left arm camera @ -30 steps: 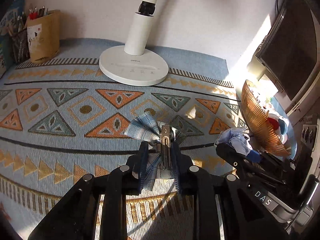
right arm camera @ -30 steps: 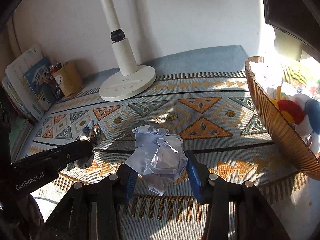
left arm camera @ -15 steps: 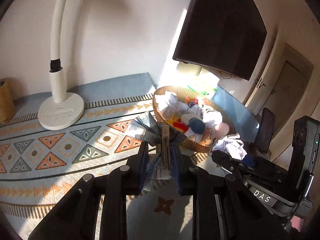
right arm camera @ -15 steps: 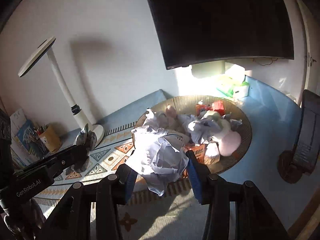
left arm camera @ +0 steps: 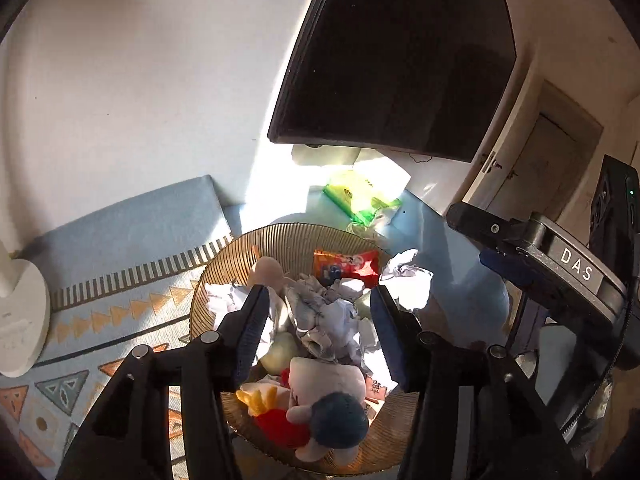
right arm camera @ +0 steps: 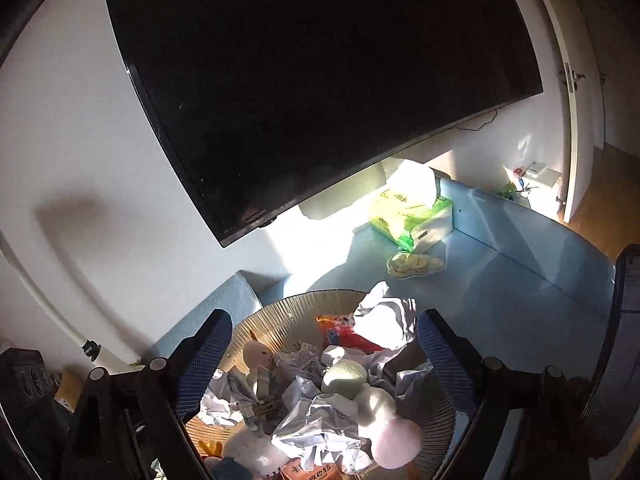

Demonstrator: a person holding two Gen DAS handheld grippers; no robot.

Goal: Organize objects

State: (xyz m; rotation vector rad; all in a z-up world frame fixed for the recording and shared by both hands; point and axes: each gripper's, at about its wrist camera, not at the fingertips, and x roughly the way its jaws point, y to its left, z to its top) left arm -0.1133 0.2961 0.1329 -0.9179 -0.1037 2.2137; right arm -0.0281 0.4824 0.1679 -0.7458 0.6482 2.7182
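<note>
Both of my grippers hang over the basket, jaws opening: the left gripper stands part open with nothing pressed between its pads, and the plaid hair clip lies loose on the heap beneath it. My right gripper is spread wide, and the crumpled paper ball sits at the far rim between its fingers, touched by neither pad as far as I can tell. I judge the paper nearly weightless and springy; it will crush under a hard pinch, so I would take it across its bulk with a light squeeze. The clip is soft fabric on a thin metal bar, best taken across the bar, since the bow alone would slide out. The basket is already piled with a plush toy, more wadded paper and a red snack packet, so anything dropped on top may roll off the mound. It rests where a patterned mat meets a smooth blue tabletop. Behind it a tissue pack lies in hard sunlight under a dark wall screen, and a door stands to the right.
</note>
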